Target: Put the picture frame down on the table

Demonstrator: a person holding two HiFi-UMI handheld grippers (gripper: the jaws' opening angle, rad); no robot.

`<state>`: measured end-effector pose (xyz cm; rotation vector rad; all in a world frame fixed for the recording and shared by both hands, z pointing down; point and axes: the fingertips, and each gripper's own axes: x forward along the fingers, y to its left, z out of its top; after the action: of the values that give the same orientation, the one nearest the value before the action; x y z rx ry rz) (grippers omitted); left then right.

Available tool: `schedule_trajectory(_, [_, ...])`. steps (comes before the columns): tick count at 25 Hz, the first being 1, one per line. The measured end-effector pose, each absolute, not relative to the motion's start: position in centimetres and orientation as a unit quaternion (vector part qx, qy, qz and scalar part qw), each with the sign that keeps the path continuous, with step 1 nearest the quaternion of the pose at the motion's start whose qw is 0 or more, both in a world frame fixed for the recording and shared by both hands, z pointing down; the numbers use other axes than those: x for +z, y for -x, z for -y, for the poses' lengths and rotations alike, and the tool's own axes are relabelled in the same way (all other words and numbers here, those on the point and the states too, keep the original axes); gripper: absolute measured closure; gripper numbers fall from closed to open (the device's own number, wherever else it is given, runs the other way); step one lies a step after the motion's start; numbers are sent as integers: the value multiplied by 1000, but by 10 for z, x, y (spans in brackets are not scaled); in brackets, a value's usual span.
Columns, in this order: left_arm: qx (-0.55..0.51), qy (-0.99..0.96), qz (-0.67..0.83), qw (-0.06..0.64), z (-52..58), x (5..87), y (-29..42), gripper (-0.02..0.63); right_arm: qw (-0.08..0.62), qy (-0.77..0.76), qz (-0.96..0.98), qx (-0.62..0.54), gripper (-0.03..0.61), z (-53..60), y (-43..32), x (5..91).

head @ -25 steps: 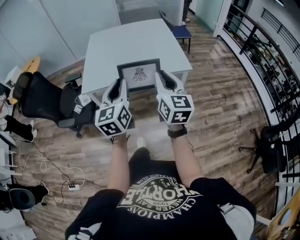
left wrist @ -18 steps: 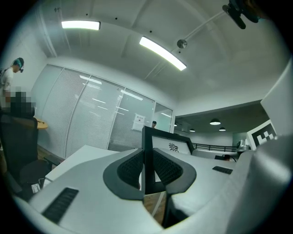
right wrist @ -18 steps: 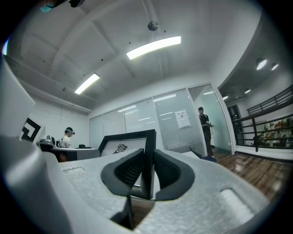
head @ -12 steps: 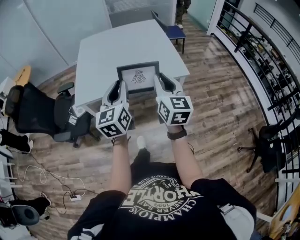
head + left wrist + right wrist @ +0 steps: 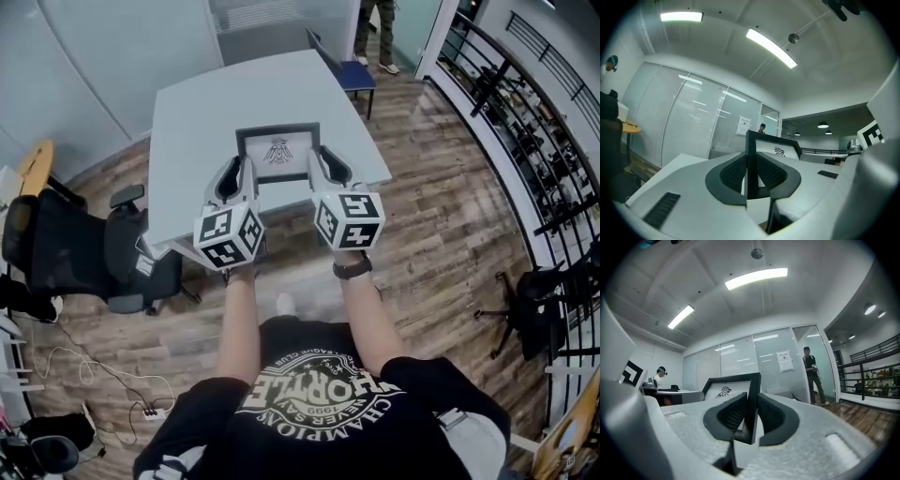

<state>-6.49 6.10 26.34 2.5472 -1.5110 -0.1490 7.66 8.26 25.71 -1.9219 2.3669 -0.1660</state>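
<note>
A black picture frame [image 5: 277, 150] with a white mat and a small dark emblem is held level over the near part of the white table [image 5: 202, 112]. My left gripper [image 5: 243, 172] is shut on the frame's left side, and that edge [image 5: 751, 161] stands between its dark pads. On the frame's right side my right gripper [image 5: 316, 167] is shut too, its pads pinching the frame's edge [image 5: 753, 406]. Whether the frame touches the tabletop cannot be told.
A black office chair [image 5: 66, 248] stands left of the table. Beyond the table's far corner is a blue chair [image 5: 352, 70], and a person [image 5: 380, 28] stands past it. A dark railing [image 5: 525, 141] runs along the right. Cables [image 5: 112, 380] lie on the wood floor.
The person has stepped closer to the table; the frame and both grippers now sit further over the tabletop. Both grips are unchanged.
</note>
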Motion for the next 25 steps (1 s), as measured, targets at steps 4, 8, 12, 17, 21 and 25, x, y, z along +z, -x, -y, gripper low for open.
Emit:
schedule_trajectory(4, [-60, -857, 502, 96, -3, 261, 69, 541, 46, 631, -773, -48, 509, -28, -73, 250])
schedule_trajectory(8, [-60, -858, 503, 88, 45, 256, 76, 541, 53, 633, -771, -46, 511, 26, -66, 246])
schedule_trajectory(12, [-58, -853, 509, 102, 91, 266, 92, 541, 56, 625, -777, -47, 511, 79, -51, 251])
schedule_trajectory(17, [-51, -838, 527, 136, 135, 297, 113, 541, 41, 612, -788, -57, 511, 128, -30, 275])
schedule_trajectory(21, [-31, -824, 545, 150, 176, 326, 122, 541, 30, 598, -796, -92, 511, 176, -22, 311])
schedule_trajectory(25, [-12, -804, 573, 159, 229, 359, 123, 541, 18, 576, -809, -118, 511, 238, -20, 352])
